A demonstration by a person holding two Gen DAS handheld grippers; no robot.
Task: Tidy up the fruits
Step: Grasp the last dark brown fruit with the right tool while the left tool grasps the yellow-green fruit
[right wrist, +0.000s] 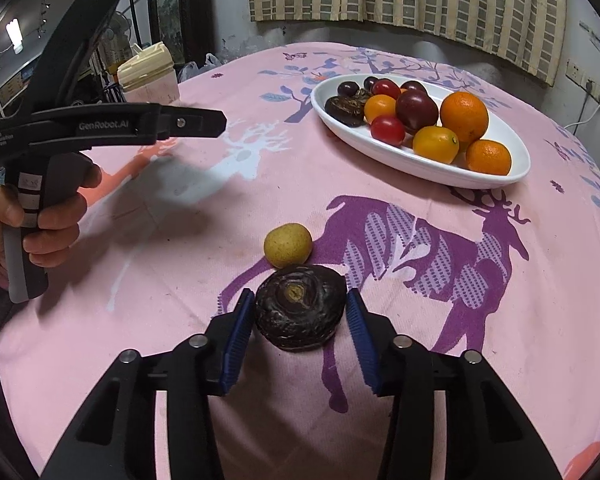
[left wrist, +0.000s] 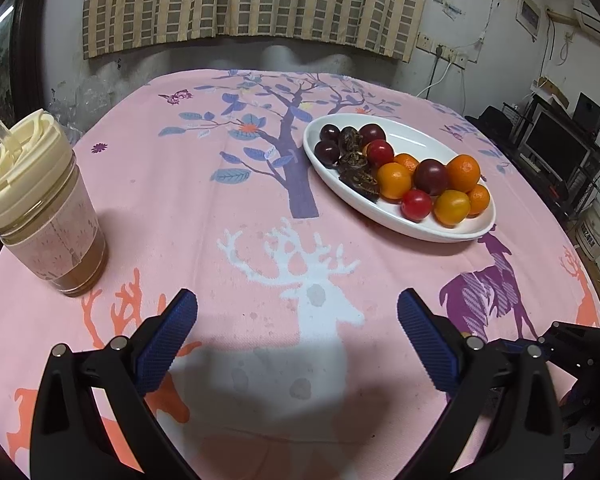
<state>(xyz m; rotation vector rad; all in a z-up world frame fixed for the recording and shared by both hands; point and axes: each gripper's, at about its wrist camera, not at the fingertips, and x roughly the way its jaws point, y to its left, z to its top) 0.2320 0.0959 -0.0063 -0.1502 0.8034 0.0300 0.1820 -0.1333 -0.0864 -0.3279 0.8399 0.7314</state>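
A white oval plate [left wrist: 428, 229] [right wrist: 476, 178] holds several oranges, red tomatoes, dark plums and dark water chestnuts. In the right wrist view a dark water chestnut [right wrist: 300, 312] lies on the pink cloth between the blue pads of my right gripper [right wrist: 300, 316]. The jaws stand close on both sides of it, with a small gap showing at the right pad. A small yellow-green fruit [right wrist: 288, 245] lies just beyond it. My left gripper [left wrist: 297, 314] is open and empty over the white deer print; it also shows from the side in the right wrist view [right wrist: 216, 122].
A jar with a cream lid and straw [left wrist: 40, 208] [right wrist: 150, 74] stands at the table's left edge. The round table carries a pink printed cloth [left wrist: 220, 200]. A curtain and wall stand behind. Shelves with electronics [left wrist: 556, 148] are at the right.
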